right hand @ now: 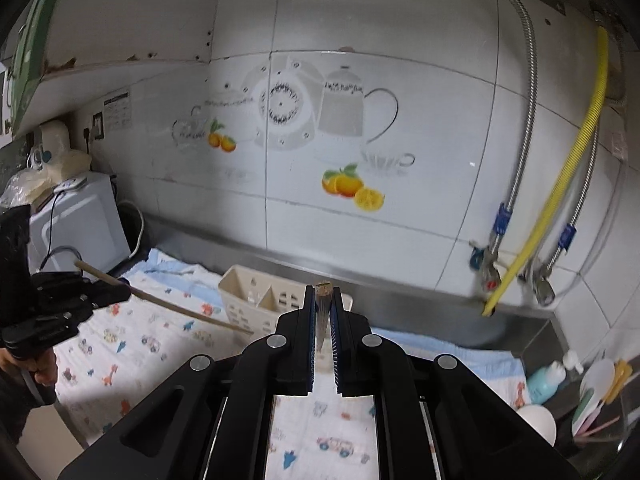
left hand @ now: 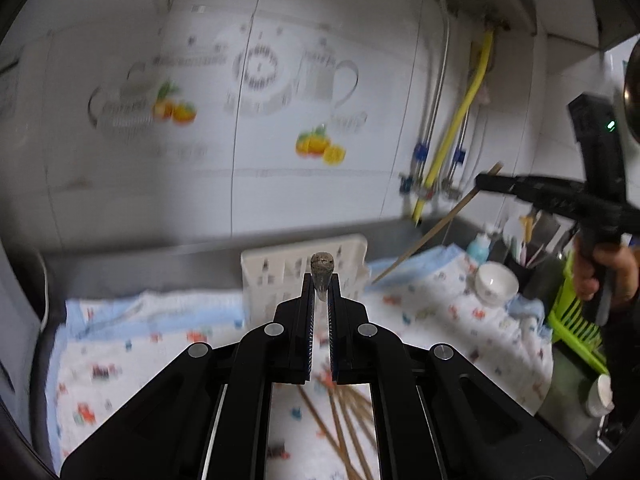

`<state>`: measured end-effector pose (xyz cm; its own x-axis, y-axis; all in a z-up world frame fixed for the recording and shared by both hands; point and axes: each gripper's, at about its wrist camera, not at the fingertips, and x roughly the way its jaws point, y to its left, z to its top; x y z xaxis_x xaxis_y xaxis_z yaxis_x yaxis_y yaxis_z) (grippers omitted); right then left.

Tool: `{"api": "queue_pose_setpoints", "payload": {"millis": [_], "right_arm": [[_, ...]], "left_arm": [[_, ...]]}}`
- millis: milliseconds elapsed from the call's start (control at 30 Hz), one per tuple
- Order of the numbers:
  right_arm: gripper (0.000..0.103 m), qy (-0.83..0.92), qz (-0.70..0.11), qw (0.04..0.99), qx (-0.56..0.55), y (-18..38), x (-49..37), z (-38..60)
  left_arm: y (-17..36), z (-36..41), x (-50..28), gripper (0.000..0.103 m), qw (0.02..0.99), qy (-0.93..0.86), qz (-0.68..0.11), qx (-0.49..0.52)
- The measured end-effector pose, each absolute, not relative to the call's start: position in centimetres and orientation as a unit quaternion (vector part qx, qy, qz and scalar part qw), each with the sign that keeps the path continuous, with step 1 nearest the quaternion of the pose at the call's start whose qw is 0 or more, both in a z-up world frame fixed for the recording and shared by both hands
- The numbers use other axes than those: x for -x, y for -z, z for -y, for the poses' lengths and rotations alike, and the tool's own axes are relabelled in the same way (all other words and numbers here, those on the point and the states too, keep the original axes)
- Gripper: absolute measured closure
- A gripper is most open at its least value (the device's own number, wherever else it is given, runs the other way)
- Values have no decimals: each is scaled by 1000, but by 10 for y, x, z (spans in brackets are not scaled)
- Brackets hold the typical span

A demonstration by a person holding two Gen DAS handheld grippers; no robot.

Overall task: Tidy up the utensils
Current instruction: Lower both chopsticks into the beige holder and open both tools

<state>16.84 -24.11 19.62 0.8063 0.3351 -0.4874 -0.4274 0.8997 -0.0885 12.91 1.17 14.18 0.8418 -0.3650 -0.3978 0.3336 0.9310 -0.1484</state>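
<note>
My left gripper [left hand: 320, 286] is shut on a wooden chopstick [left hand: 322, 268], seen end-on between the fingers. My right gripper [right hand: 323, 300] is shut on another chopstick [right hand: 322, 304], also end-on. A cream slotted utensil holder [left hand: 280, 276] stands on the patterned cloth just beyond both grippers; it also shows in the right wrist view [right hand: 256, 304]. The right gripper [left hand: 486, 182] appears at the right of the left wrist view with its chopstick [left hand: 432, 232] slanting down toward the holder. The left gripper [right hand: 120, 292] and its chopstick [right hand: 180, 310] show at the left of the right wrist view. Several loose chopsticks [left hand: 344, 420] lie on the cloth below.
A white bowl [left hand: 496, 282], a blue bottle [left hand: 480, 246], a cup of utensils [left hand: 528, 240] and a green rack [left hand: 576, 316] stand at the right. A white appliance [right hand: 80, 224] stands at the left. Hoses and valves [right hand: 520, 248] hang on the tiled wall.
</note>
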Motion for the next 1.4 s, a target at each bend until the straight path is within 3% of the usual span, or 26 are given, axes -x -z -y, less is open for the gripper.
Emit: {"api": "queue_pose_setpoints", "payload": {"millis": [233, 667, 767, 867, 1133, 1400], "right_arm": [[96, -193, -243, 946, 96, -202, -206, 231], [96, -190, -282, 936, 91, -166, -252, 220], [86, -190, -276, 938, 89, -166, -253, 221], [80, -185, -266, 941, 95, -168, -248, 223], [80, -193, -244, 946, 95, -173, -200, 235], [80, -216, -272, 934, 81, -114, -130, 242]], "left_arm": [[-169, 0, -163, 98, 969, 150, -194, -5], [-145, 11, -226, 97, 955, 121, -269, -44], [-145, 12, -230, 96, 955, 119, -268, -44], [-148, 12, -228, 95, 958, 114, -260, -39], [-162, 8, -185, 94, 965, 116, -231, -39], [-121, 13, -127, 94, 953, 131, -269, -43]]}}
